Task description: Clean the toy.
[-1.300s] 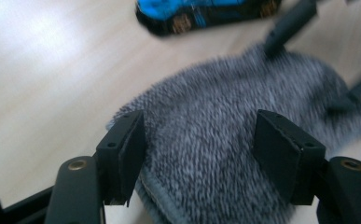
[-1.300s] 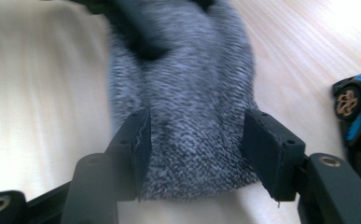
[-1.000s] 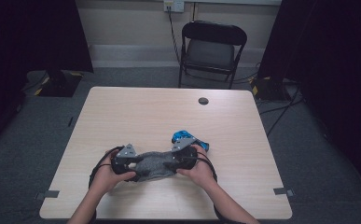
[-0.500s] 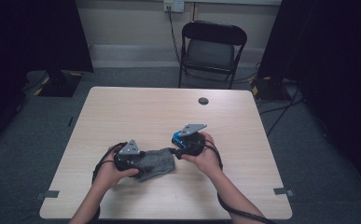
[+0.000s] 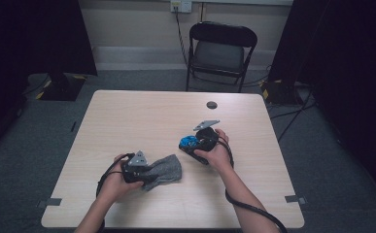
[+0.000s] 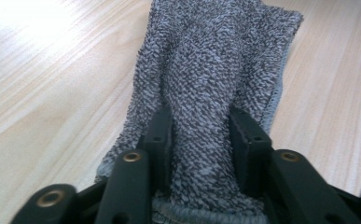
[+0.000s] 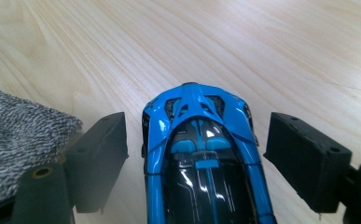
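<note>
Looking along the left tongs (image 6: 201, 140), the left gripper view shows them having just closed, pinching a grey sock (image 6: 215, 70) on the bench (image 6: 38, 70). Right tongs (image 7: 197, 158), just opened wide, straddle a blue toy car (image 7: 201, 154) without touching. High view shows both hands well apart.

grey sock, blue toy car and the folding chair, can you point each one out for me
grey sock (image 6: 206, 70), left gripper view, on the knit middle.
blue toy car (image 7: 199, 140), right gripper view, on the roof.
folding chair (image 5: 219, 56), high view, on the seat.
</note>
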A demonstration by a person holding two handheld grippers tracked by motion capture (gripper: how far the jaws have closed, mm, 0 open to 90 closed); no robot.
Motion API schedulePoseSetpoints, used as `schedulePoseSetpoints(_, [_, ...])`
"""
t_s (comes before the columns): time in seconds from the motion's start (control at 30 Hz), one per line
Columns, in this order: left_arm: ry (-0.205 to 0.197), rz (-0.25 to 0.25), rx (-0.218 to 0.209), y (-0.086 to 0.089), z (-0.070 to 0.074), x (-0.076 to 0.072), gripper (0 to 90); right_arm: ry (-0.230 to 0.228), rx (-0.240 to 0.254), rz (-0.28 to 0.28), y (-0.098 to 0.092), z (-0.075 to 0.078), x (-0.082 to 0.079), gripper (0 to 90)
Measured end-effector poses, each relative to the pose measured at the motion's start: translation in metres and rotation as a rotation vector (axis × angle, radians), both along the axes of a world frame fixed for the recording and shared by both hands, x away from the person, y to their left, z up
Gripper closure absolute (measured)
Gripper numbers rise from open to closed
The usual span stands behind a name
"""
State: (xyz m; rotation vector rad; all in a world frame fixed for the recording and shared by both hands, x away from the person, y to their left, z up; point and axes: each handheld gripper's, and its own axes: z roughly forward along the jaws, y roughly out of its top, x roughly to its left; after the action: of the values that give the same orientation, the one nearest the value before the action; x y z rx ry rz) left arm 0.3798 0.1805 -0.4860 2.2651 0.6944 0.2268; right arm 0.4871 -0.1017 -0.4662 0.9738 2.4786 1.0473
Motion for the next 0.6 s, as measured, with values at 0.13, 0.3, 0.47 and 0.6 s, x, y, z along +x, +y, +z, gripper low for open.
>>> schedulePoseSetpoints(0.13, [-0.01,0.018,-0.043,0.004,-0.004,-0.002,67.6,0.009,-0.049,0.01,0.005,-0.004,0.004,20.5])
schedulePoseSetpoints(0.3, [0.003,0.034,-0.061,0.006,-0.005,-0.001,69.6,0.015,-0.072,0.02,0.003,-0.008,0.002,19.5])
schedulePoseSetpoints(0.47, [0.005,0.043,-0.078,0.007,-0.006,-0.002,71.0,0.027,-0.071,0.025,-0.004,-0.012,-0.001,18.7])
schedulePoseSetpoints(0.6, [0.001,0.049,-0.076,0.007,-0.006,-0.003,71.5,0.033,-0.081,0.016,-0.007,-0.016,-0.003,18.7])
